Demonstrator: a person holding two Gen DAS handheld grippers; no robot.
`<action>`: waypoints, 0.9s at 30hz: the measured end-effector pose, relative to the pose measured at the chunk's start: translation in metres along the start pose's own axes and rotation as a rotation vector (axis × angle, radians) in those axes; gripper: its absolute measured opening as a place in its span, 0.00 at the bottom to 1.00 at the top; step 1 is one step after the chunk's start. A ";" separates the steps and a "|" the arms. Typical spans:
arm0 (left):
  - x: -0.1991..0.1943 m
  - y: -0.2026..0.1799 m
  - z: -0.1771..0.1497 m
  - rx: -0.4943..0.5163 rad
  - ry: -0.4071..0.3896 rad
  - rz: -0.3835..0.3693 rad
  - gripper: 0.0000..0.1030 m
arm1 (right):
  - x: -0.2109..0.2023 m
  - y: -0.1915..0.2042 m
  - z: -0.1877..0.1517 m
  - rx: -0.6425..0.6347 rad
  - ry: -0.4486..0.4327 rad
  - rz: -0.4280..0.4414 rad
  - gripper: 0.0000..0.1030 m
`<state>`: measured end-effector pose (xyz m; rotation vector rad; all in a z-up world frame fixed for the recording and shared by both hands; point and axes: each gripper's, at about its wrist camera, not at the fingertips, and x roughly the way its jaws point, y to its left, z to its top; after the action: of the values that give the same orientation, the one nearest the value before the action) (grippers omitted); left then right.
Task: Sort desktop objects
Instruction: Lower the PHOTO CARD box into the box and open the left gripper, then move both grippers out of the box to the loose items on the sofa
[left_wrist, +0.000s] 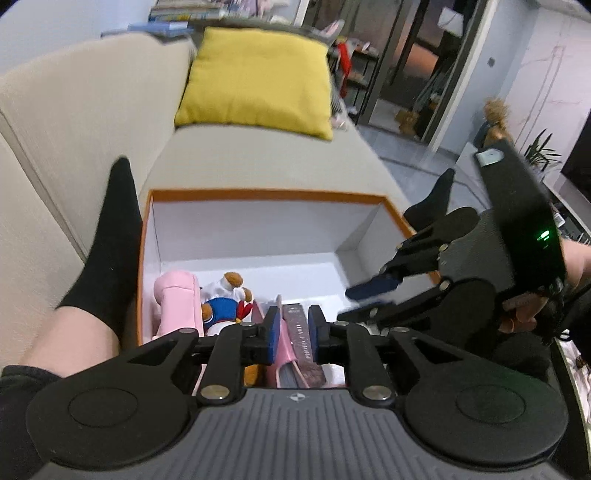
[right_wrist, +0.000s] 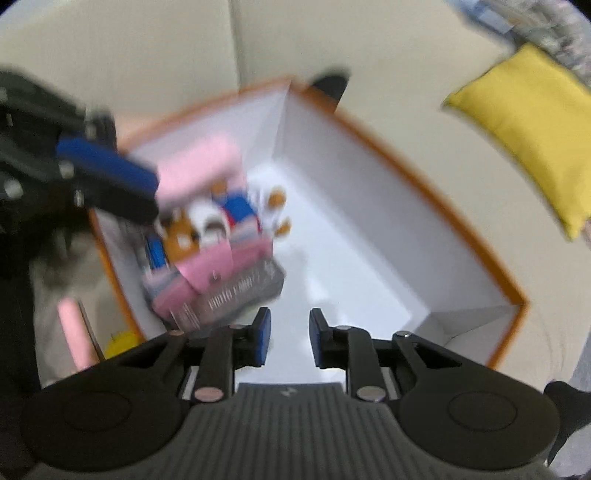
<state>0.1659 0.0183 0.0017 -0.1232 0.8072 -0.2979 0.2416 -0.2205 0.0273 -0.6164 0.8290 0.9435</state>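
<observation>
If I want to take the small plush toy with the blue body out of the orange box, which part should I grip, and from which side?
Probably grip the plush toy across its blue body, coming straight down from above. It lies low on the box floor with the pink case against one side and another pink item close on the other, so a sideways approach looks blocked. The left claw, already open, is nearest.

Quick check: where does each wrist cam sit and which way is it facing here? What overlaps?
Left wrist: on the left gripper, looking forward and down into the orange-rimmed box on the sofa; shows its own jaws slightly apart, the right gripper, and a leg in a black sock.
Right wrist: on the right gripper, looking steeply down into the box, blurred; shows its own jaws apart and the left gripper.
Shared: the box, a stuffed toy, a pink item, the yellow cushion.
</observation>
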 end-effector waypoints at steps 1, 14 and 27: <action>-0.008 -0.003 -0.003 0.013 -0.012 -0.003 0.17 | -0.013 0.002 -0.002 0.021 -0.071 -0.020 0.30; -0.044 -0.041 -0.078 0.113 0.038 -0.009 0.17 | -0.068 0.090 -0.095 0.460 -0.242 -0.030 0.49; -0.010 -0.080 -0.147 0.231 0.228 -0.009 0.25 | -0.034 0.137 -0.172 0.696 -0.041 -0.055 0.46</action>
<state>0.0351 -0.0543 -0.0745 0.1263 0.9912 -0.4166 0.0522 -0.3038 -0.0528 -0.0149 1.0242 0.5569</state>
